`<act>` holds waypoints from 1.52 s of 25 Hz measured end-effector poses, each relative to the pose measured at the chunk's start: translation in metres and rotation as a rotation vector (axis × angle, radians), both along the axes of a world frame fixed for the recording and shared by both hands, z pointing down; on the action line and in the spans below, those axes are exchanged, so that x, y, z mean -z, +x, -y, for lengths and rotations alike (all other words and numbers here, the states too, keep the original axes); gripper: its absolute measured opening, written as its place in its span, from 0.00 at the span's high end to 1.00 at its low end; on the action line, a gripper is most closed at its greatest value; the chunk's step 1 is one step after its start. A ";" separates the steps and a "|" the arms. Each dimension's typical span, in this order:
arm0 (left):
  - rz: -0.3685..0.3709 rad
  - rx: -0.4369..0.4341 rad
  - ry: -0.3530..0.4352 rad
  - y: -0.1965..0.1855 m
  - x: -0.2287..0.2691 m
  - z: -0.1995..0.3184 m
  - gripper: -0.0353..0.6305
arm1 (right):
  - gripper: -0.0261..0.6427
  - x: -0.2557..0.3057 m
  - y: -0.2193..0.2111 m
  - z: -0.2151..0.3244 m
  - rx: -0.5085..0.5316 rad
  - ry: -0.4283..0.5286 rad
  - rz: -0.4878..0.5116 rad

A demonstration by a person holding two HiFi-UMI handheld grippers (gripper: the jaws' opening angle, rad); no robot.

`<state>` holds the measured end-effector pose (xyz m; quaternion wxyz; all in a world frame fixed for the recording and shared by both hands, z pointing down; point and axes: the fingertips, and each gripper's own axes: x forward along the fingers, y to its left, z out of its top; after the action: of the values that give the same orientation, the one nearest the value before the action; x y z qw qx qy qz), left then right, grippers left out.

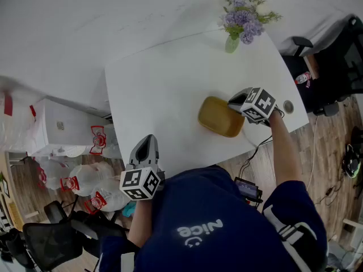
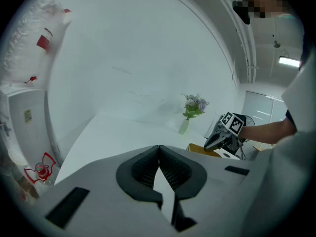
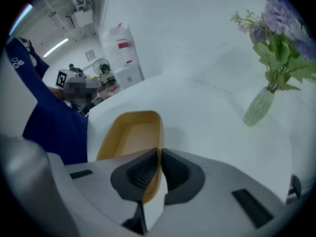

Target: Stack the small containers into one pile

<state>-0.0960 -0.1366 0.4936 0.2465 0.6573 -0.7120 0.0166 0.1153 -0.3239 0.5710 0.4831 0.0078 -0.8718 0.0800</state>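
Observation:
A yellow oblong container (image 1: 220,117) lies near the front right of the white table (image 1: 164,78). My right gripper (image 1: 233,102) comes at it from the right, shut on its thin near rim. The right gripper view shows the rim pinched between the pads (image 3: 159,153) and the container's hollow inside (image 3: 132,135) stretching away. My left gripper (image 1: 148,139) hovers at the table's front left edge, shut with nothing between its jaws (image 2: 159,149). From there the container (image 2: 201,149) and the right gripper (image 2: 217,141) show at the far right.
A pale green vase with purple flowers (image 1: 233,39) stands at the table's far right corner. A small round disc (image 1: 288,106) lies by the right edge. White bags and a cabinet (image 1: 62,126) stand left of the table, a dark office chair (image 1: 334,67) to the right.

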 end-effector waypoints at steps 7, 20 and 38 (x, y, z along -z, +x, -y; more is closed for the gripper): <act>-0.009 -0.003 0.005 0.001 -0.002 -0.004 0.92 | 0.87 0.001 0.001 -0.003 -0.038 0.036 0.002; -0.020 -0.096 0.079 0.004 0.015 -0.009 0.92 | 0.68 0.094 0.003 -0.012 -0.420 0.125 0.465; 0.093 -0.294 0.249 -0.008 0.076 -0.075 0.92 | 0.68 0.130 -0.020 -0.180 -0.879 0.473 0.647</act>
<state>-0.1045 -0.0614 0.4172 0.1248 0.7781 -0.6156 -0.0054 0.0954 -0.1443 0.4411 0.0995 0.4508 -0.8839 0.0746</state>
